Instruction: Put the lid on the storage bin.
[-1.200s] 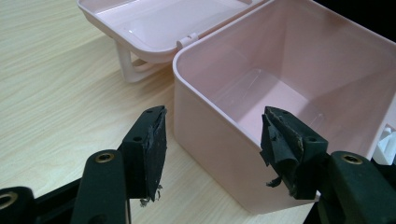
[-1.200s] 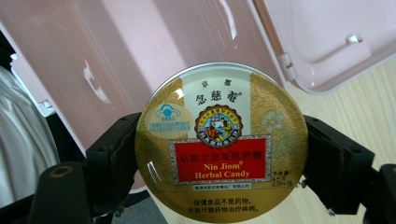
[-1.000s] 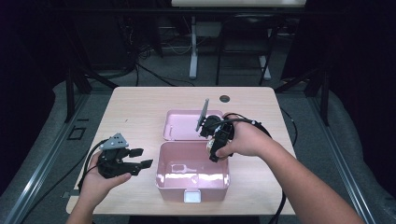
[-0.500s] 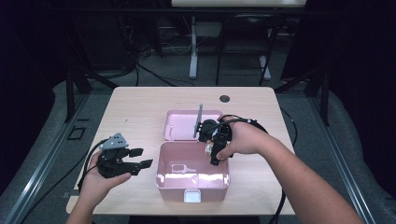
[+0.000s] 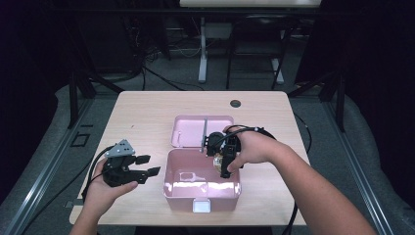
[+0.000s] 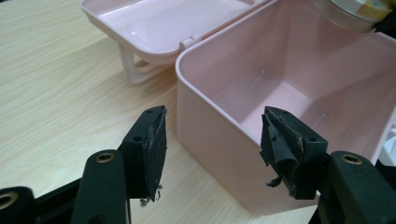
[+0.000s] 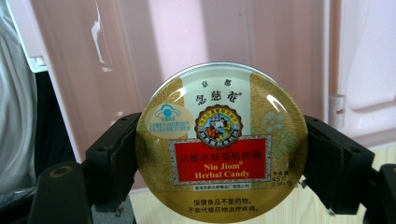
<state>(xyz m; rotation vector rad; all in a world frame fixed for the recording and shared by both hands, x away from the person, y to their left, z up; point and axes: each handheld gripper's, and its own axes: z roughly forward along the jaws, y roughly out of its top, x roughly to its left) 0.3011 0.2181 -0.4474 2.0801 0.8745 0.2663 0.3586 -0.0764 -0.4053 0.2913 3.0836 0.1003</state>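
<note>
A rectangular light-wood table [image 5: 147,117] with a small dark round grommet [image 5: 235,104] near its far edge stands on a grey floor in a dim room; dark metal frame legs, loose black cables [image 5: 166,78] and a white desk post [image 5: 202,49] lie beyond it. On the table sits an open pale pink plastic box [image 5: 201,196] with its hinged lid [image 5: 188,129] laid flat behind it and a white latch at its near wall. The right gripper [image 5: 222,159], held in the person's right hand [image 5: 252,147], hangs over the right rear part of the box opening, its jaws clamped on the two sides of a round gold tin of herbal candy [image 7: 221,144] with a red label band; in the right gripper view the tin faces the camera with the pink box wall behind it. The left gripper [image 5: 147,166], held in the left hand [image 5: 105,188] over the table just left of the box, has its jaws apart and holds nothing; in the left gripper view its torn black pads [image 6: 154,140] flank the box's near corner without touching it.
</note>
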